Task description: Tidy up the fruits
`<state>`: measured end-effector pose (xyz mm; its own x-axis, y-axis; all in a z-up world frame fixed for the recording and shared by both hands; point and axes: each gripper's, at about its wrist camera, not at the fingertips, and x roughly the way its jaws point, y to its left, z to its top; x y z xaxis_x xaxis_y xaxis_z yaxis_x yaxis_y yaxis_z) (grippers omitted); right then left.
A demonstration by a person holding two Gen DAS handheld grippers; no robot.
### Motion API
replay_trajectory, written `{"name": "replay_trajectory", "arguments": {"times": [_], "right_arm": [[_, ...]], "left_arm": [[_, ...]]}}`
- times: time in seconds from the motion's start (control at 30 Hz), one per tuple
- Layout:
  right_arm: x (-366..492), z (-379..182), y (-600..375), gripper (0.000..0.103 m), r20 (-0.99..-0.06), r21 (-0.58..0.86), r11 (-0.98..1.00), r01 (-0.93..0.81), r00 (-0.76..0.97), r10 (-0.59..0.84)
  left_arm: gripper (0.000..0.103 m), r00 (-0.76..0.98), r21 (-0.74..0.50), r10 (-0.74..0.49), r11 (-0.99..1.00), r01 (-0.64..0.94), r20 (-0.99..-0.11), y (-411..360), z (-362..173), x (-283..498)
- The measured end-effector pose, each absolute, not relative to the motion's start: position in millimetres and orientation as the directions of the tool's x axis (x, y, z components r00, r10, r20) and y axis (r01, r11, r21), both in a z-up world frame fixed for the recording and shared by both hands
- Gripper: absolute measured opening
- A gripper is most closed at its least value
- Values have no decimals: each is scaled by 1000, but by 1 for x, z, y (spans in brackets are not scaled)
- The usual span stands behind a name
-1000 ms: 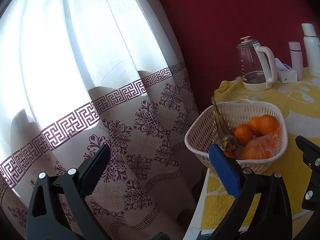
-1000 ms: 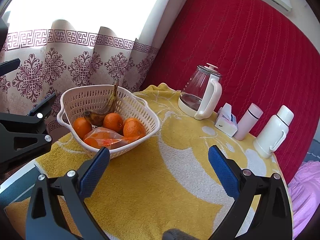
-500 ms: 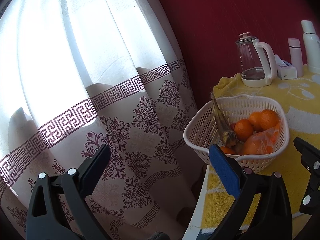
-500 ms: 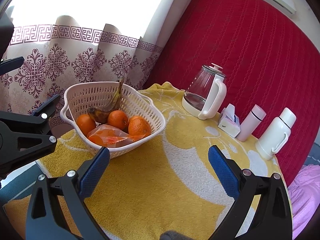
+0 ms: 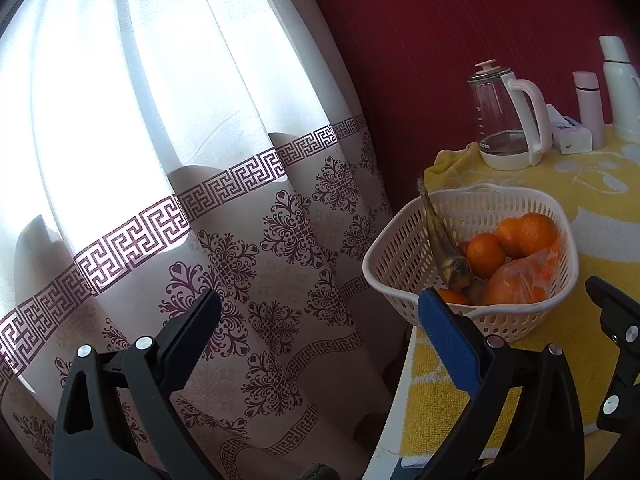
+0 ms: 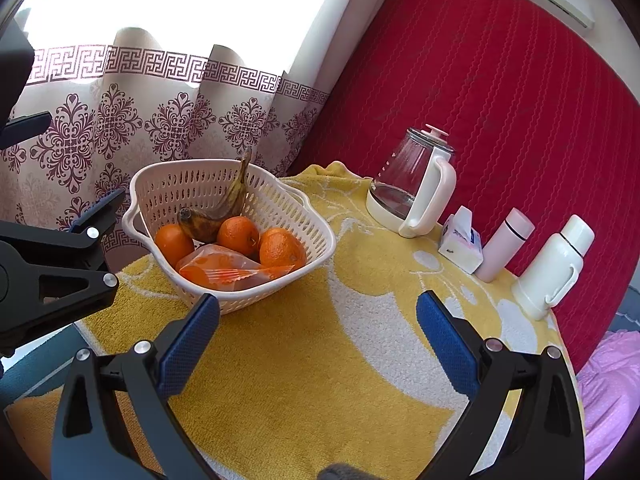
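A white perforated basket (image 6: 188,192) stands on the yellow towel at the table's left edge. It holds a browned banana (image 6: 218,216), three oranges (image 6: 282,250) and a clear bag of orange fruit (image 6: 224,268). My right gripper (image 6: 318,304) is open over the towel, just right of and nearer than the basket, holding nothing. In the left wrist view the basket (image 5: 404,240), banana (image 5: 442,244) and oranges (image 5: 486,254) lie to the right. My left gripper (image 5: 318,304) is open and empty, off the table's edge before the curtain. That left gripper (image 6: 60,256) also shows beside the basket.
A glass kettle (image 6: 412,188), a tissue pack (image 6: 460,244), a pink flask (image 6: 504,244) and a white thermos (image 6: 552,268) line the table's far right side. A patterned curtain (image 5: 240,220) hangs left of the table; a red padded wall (image 6: 500,100) stands behind.
Both views have drifted only slightly; the basket sits a touch further right in the right wrist view. Both grippers stay open and empty.
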<state>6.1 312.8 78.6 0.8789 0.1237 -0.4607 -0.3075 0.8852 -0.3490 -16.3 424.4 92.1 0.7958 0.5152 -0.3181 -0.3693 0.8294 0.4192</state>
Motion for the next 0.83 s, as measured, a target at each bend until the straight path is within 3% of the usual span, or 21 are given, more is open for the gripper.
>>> {"name": "replay_trajectory", "arguments": {"times": [0.5, 0.83], "right_arm": [[6, 75, 311, 98, -461, -347, 886, -308, 878, 125], [10, 68, 282, 98, -511, -317, 909, -272, 856, 78]], "left_arm": [[100, 794, 423, 513, 830, -363, -325, 425, 88, -14], [100, 811, 420, 477, 848, -323, -340, 411, 89, -18]]}}
